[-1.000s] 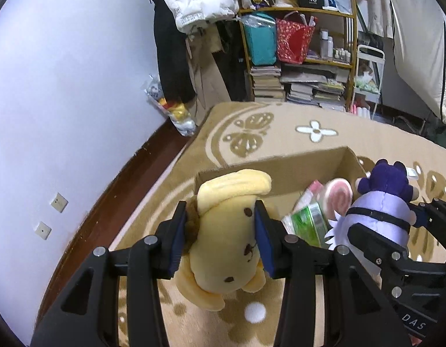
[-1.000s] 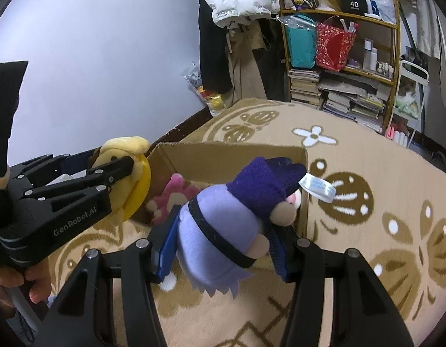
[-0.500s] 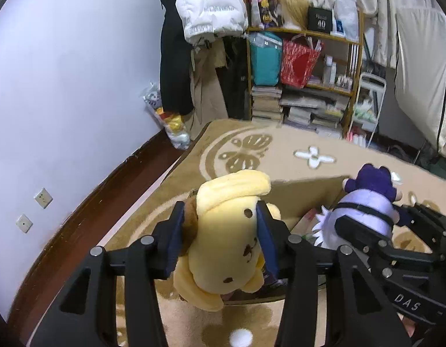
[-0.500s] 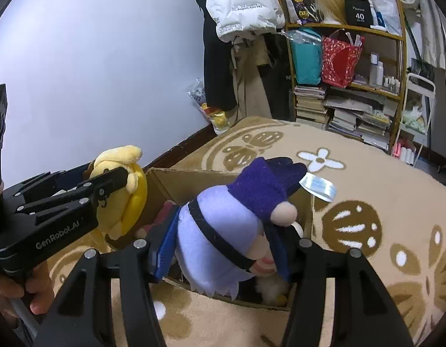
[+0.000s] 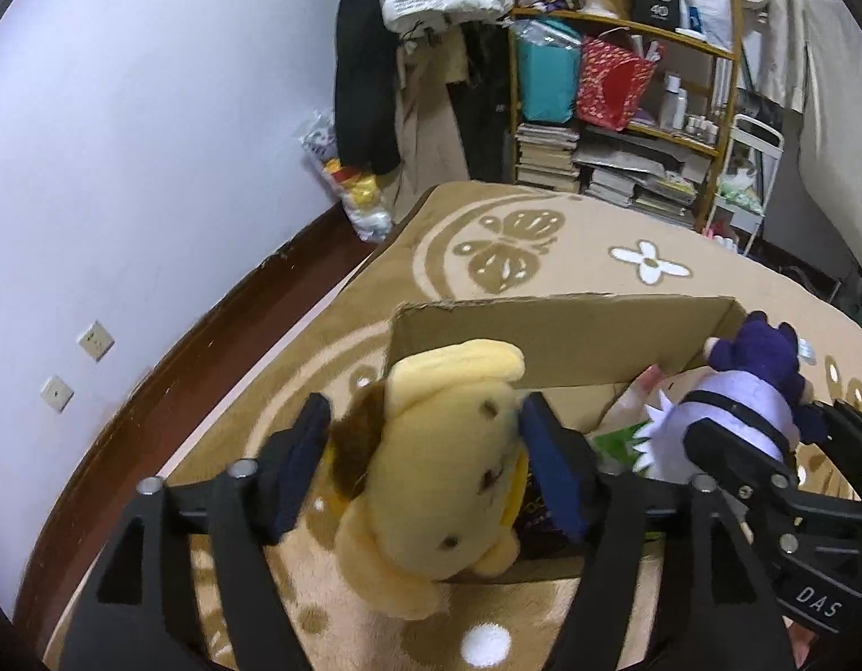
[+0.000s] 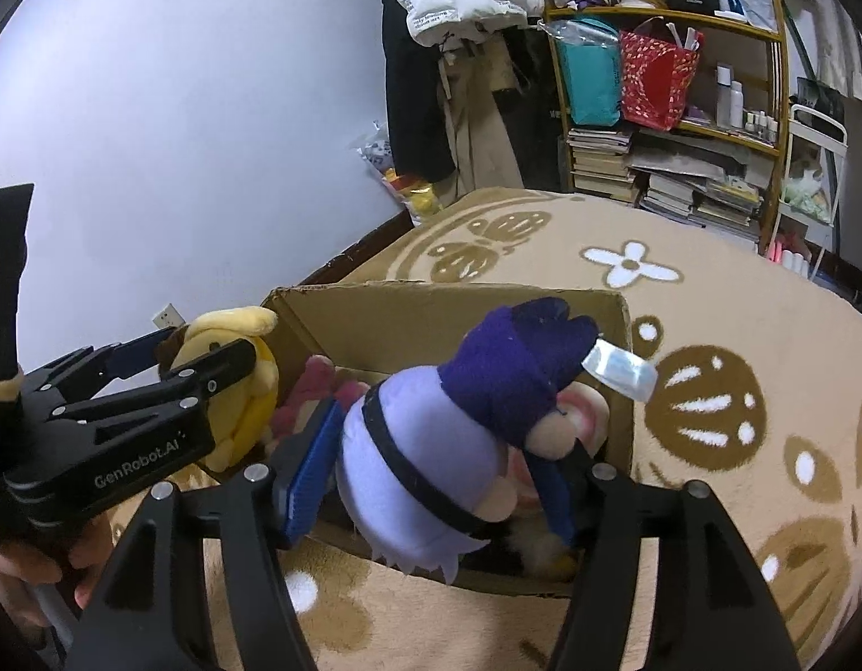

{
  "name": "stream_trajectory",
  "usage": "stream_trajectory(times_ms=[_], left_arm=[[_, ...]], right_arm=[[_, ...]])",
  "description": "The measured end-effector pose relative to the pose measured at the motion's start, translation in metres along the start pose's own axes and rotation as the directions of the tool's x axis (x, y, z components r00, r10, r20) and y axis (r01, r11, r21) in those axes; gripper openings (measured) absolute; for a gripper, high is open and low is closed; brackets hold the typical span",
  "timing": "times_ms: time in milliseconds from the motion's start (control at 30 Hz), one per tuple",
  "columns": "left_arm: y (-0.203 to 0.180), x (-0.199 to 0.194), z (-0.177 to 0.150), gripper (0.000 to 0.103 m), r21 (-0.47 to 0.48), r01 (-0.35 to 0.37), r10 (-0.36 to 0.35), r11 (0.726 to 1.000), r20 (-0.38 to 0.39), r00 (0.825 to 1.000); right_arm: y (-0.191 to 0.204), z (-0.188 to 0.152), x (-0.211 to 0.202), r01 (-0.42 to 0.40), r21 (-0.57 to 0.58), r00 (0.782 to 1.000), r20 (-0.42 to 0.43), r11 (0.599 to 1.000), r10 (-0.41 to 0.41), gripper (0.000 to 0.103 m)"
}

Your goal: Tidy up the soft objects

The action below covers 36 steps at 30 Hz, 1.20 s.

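Both plush toys being released over the box.
Left hand-held gripper (image 5: 425,475) is opening off the yellow plush dog (image 5: 436,481); right hand-held gripper (image 6: 436,475) is opening around the purple plush doll (image 6: 459,436), both above the cardboard box (image 6: 431,313) so they drop in.

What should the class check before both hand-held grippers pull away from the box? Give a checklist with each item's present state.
1. Cardboard box open at the top: ok.
2. Left hand-held gripper let go: its jaws have just been opening, and a gap shows beside the yellow plush dog: ok.
3. Dog wholly over the box: it hangs at the near corner and partly covers the rim: cannot tell.
4. Right hand-held gripper let go: its jaws have just been opening, with the purple doll between them: ok.
5. Doll over the box: ok.
6. Room left inside for both: other toys already lie there: cannot tell.
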<state>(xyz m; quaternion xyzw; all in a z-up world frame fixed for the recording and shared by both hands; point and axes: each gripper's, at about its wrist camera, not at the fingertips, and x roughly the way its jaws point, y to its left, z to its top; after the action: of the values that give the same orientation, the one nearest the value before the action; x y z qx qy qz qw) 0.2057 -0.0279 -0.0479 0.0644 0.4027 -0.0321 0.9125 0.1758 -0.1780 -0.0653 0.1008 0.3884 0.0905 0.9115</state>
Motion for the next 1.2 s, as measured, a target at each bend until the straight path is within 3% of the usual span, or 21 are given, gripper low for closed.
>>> stream_trajectory(times_ms=[133, 233, 300, 533, 800, 1000, 1200], left_arm=[[0.011, -0.002, 0.0, 0.09, -0.049, -0.016, 0.016, 0.999, -0.006, 1.0], [0.02, -0.009, 0.0, 0.095, -0.089, -0.018, 0.019, 0.996, 0.008, 1.0], [0.024, -0.012, -0.001, 0.101, -0.1, -0.024, 0.026, 0.995, 0.02, 0.999], [0.026, -0.023, -0.003, 0.103, -0.039, -0.054, 0.056, 0.998, 0.03, 0.998], [0.027, -0.052, -0.005, 0.103, -0.031, -0.037, 0.04, 0.999, 0.091, 0.995], [0.033, -0.082, -0.011, 0.103, -0.069, -0.107, 0.116, 0.992, 0.154, 0.981], [0.039, -0.106, -0.015, 0.103, -0.071, -0.062, 0.074, 0.996, 0.187, 0.98]], right_arm=[[0.0, 0.0, -0.003, 0.012, 0.002, 1.0, 0.002, 1.0, -0.012, 0.07], [-0.001, 0.0, -0.009, 0.014, 0.009, 1.0, 0.014, 1.0, -0.014, 0.086], [-0.001, 0.001, -0.012, 0.013, 0.011, 1.0, 0.022, 1.0, -0.014, 0.089], [0.001, 0.002, -0.023, 0.054, 0.01, 0.998, 0.012, 0.999, -0.054, 0.103], [0.008, 0.0, -0.045, 0.083, -0.008, 0.996, 0.04, 0.997, -0.083, 0.103], [0.01, -0.001, -0.07, 0.087, -0.004, 0.993, 0.075, 0.996, -0.086, 0.103], [0.012, -0.005, -0.096, 0.084, 0.012, 0.988, 0.127, 0.996, -0.084, 0.103]])
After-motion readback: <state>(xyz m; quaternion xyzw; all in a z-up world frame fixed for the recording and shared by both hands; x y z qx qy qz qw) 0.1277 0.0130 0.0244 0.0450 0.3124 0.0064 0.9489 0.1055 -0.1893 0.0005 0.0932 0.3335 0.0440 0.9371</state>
